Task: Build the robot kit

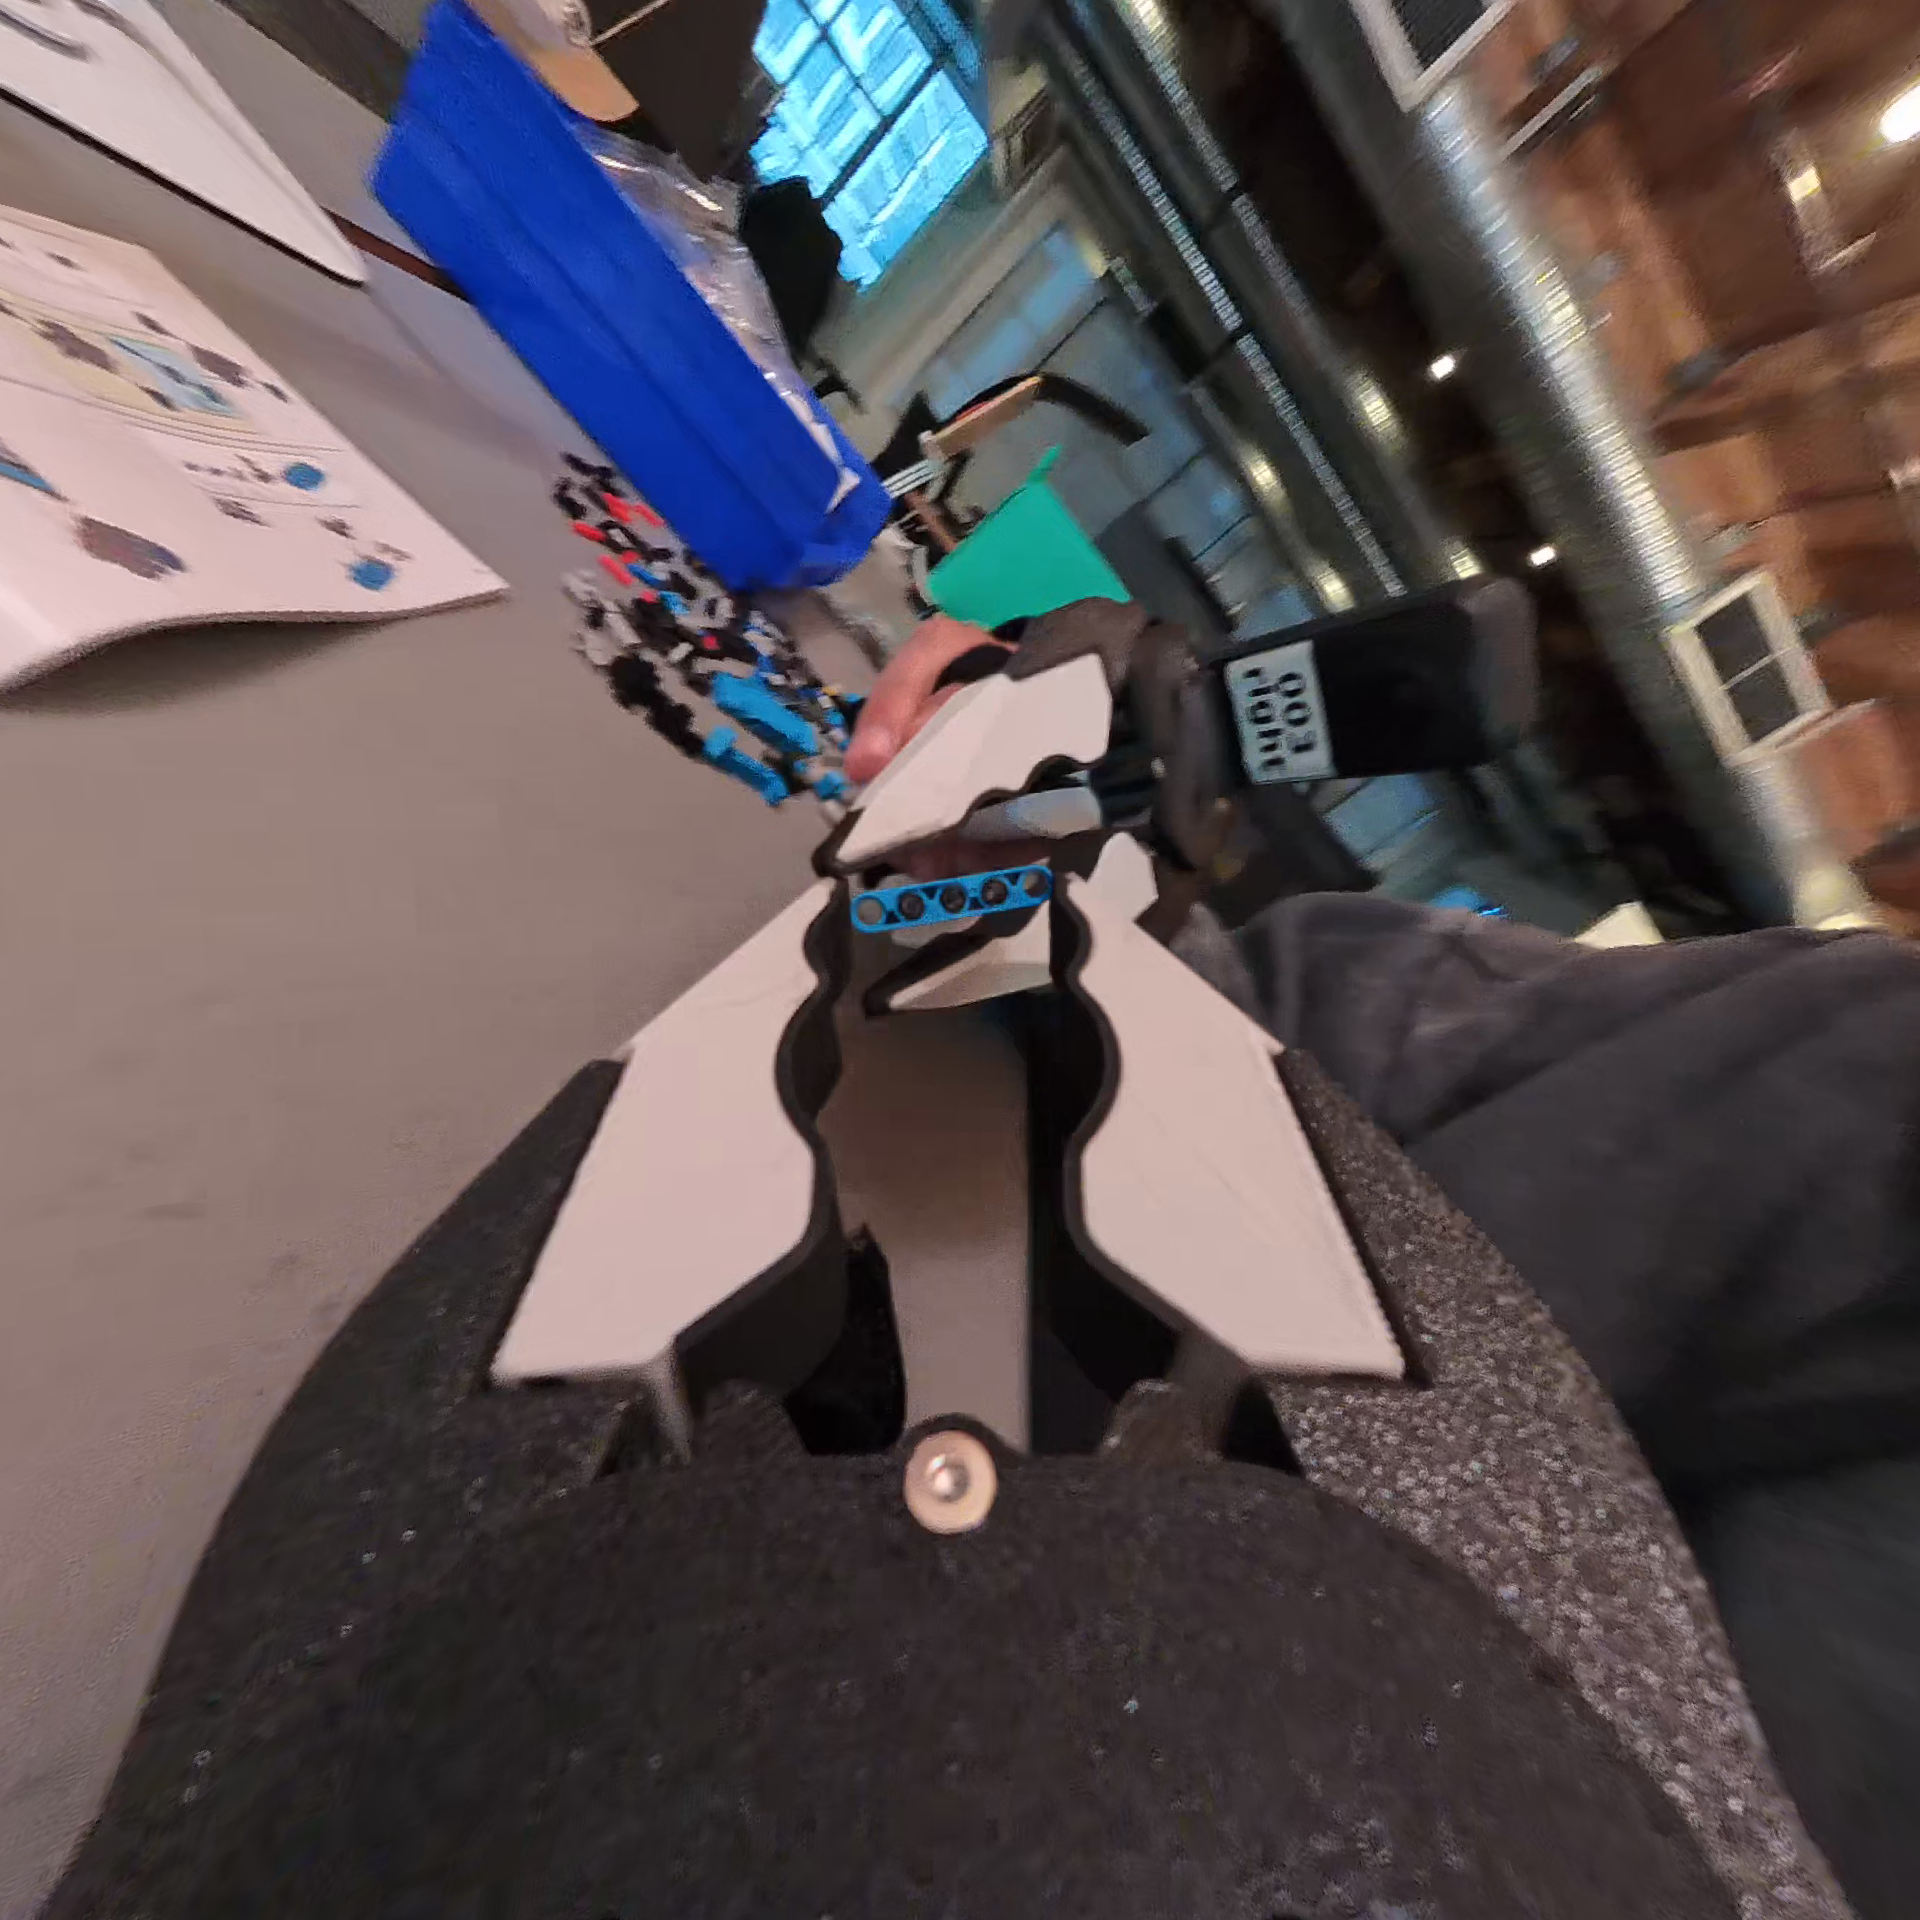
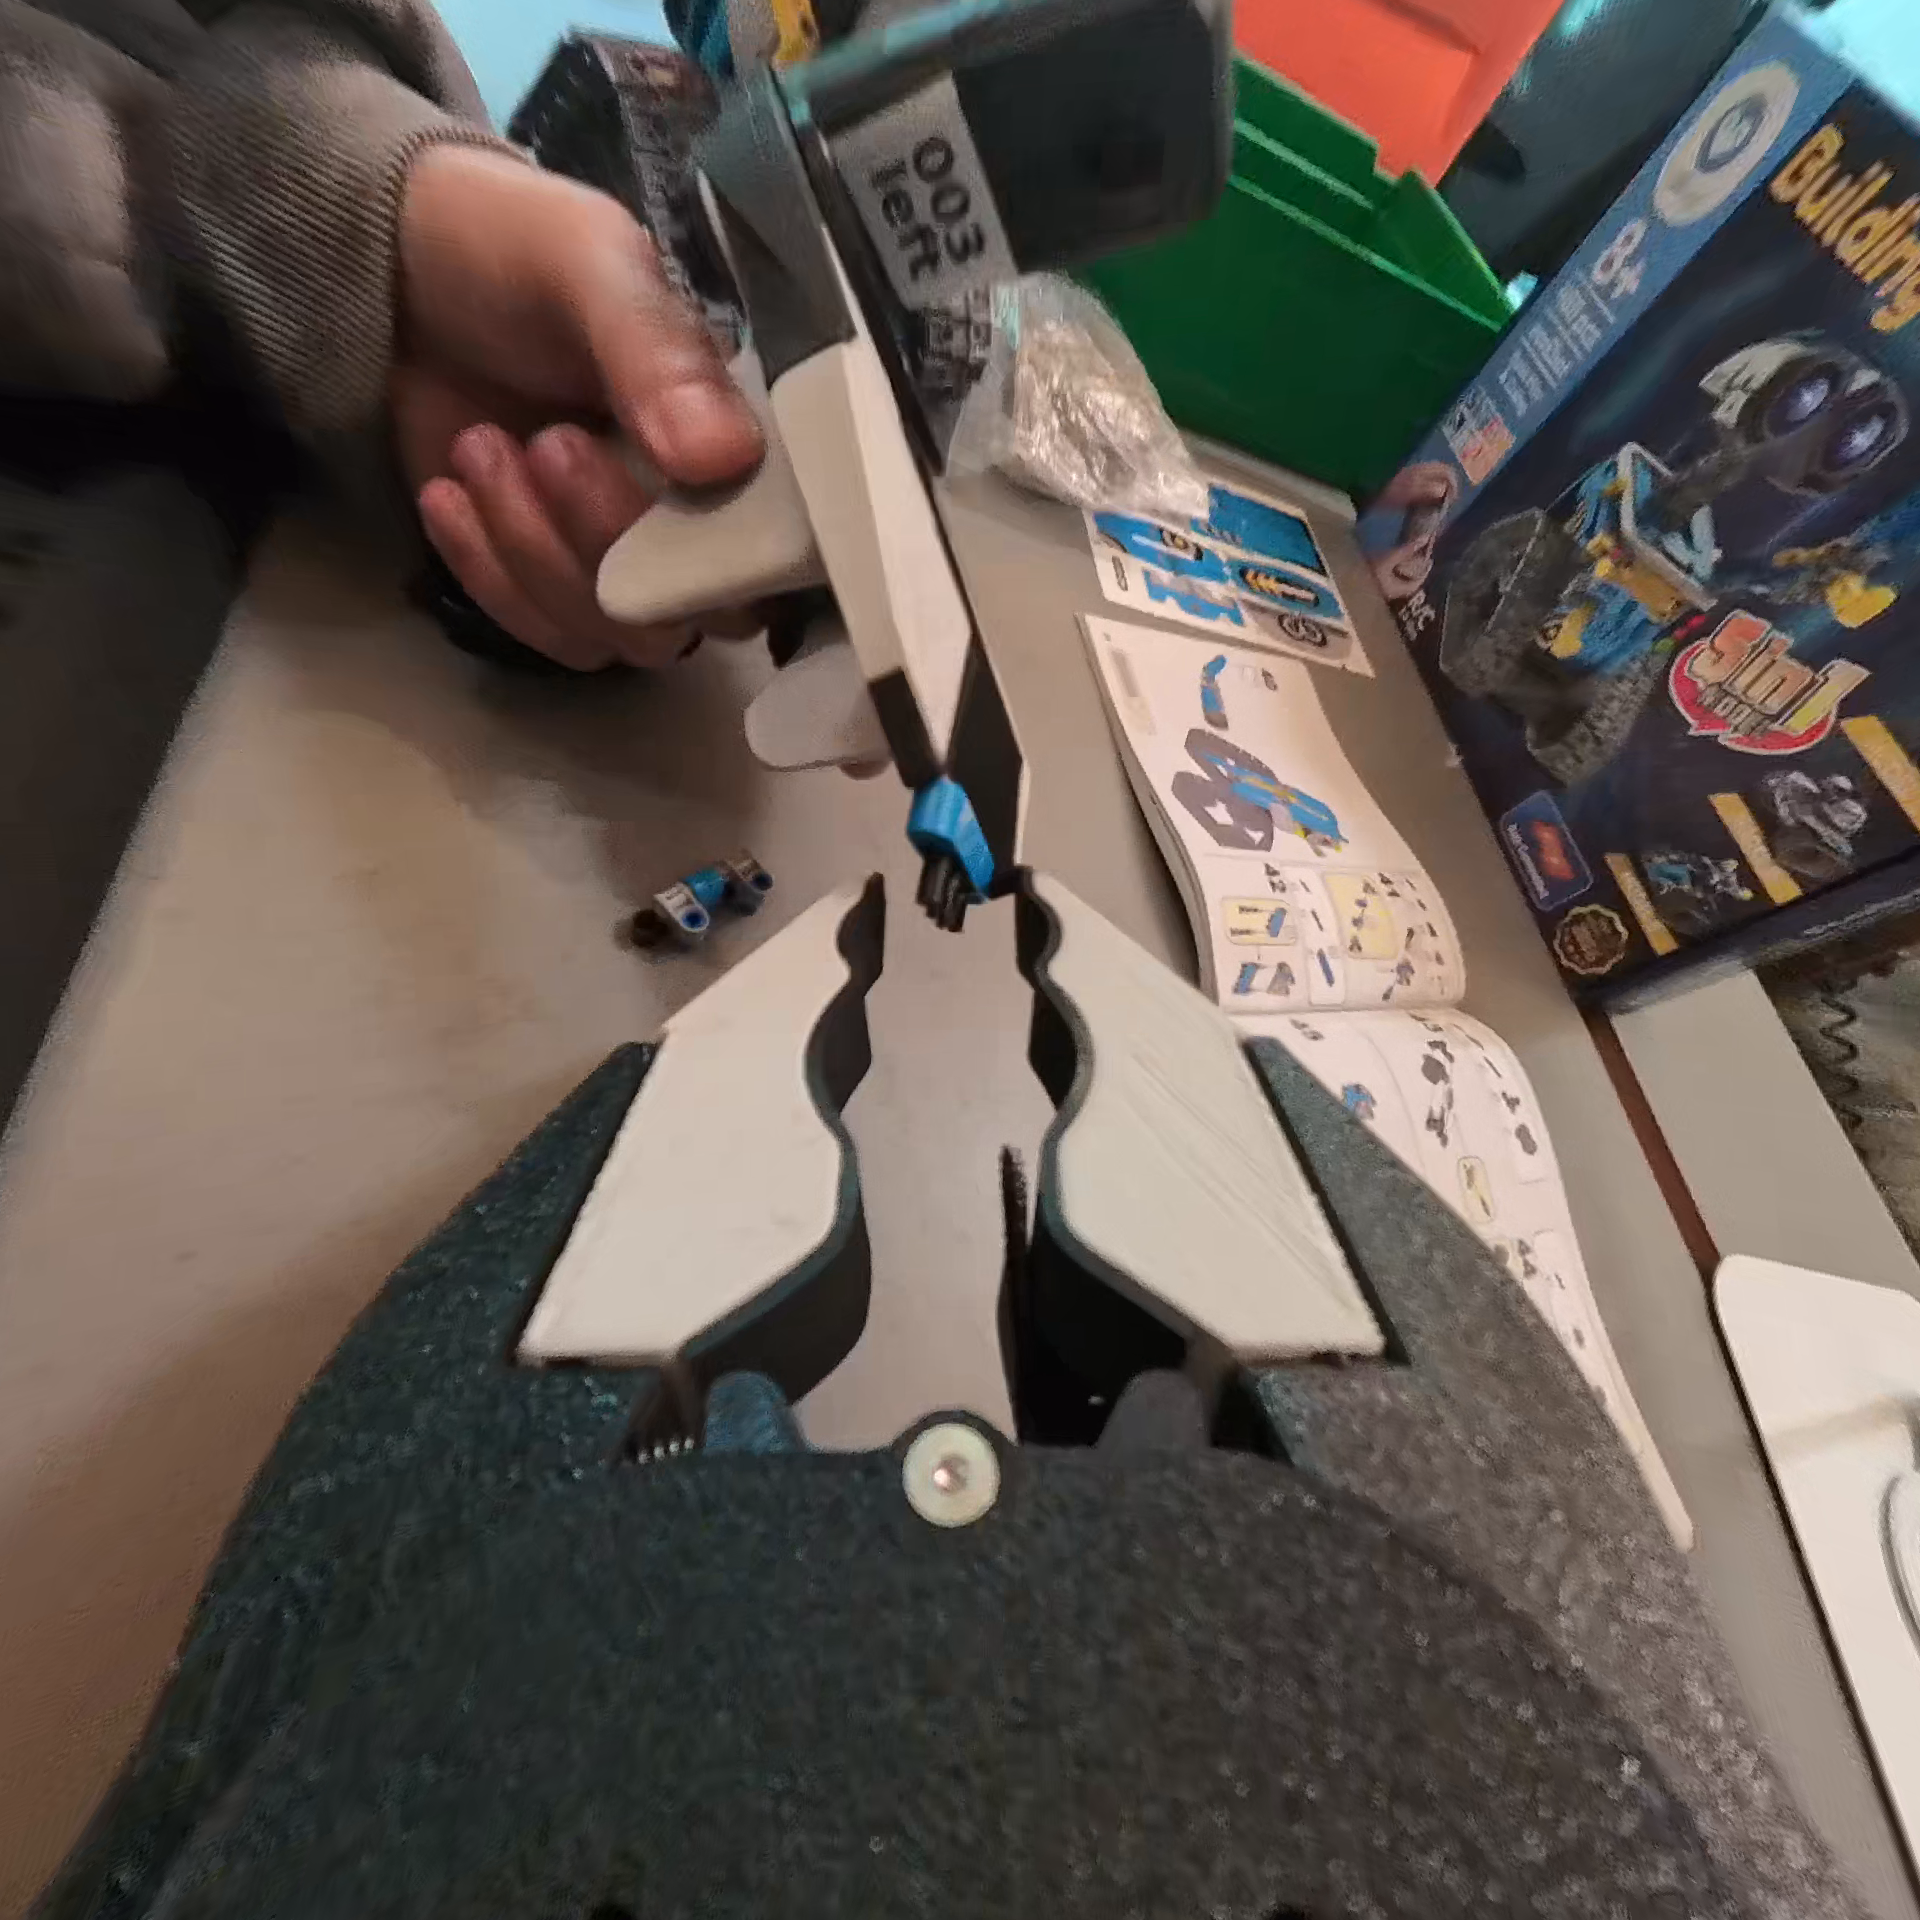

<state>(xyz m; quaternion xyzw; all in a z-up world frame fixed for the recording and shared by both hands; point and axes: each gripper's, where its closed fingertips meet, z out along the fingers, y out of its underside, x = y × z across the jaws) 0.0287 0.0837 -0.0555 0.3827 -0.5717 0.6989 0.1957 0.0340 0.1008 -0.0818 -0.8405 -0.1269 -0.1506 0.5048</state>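
A grey tabletop (image 2: 364,935) carries, from largest down, a dark blue cardboard box for a building-block vehicle set (image 2: 1683,540) at the far right edge, a bright blue plastic bin (image 1: 613,312) with crumpled clear bags showing at its rim, a green plastic bin (image 2: 1299,301) whose contents are hidden, an open white instruction booklet (image 2: 1309,831), a blue-and-white sticker sheet (image 2: 1216,571), a crumpled clear plastic bag (image 2: 1081,405) and a scattered heap of small black, blue and red building pieces (image 1: 707,665) just beside the blue bin. The left gripper (image 1: 951,899), held in a person's hand (image 2: 561,405), has its white fingers drawn narrow onto the two ends of a short blue perforated plastic beam (image 1: 951,899) fitted with black pins, lifted above the table. The right gripper (image 2: 951,894) faces it tip to tip, its fingers parted on either side of the beam's black pins; whether they touch cannot be told. A small blue-and-grey connector cluster (image 2: 701,899) lies apart on the table. Most pieces lie loose, suggesting little is assembled.
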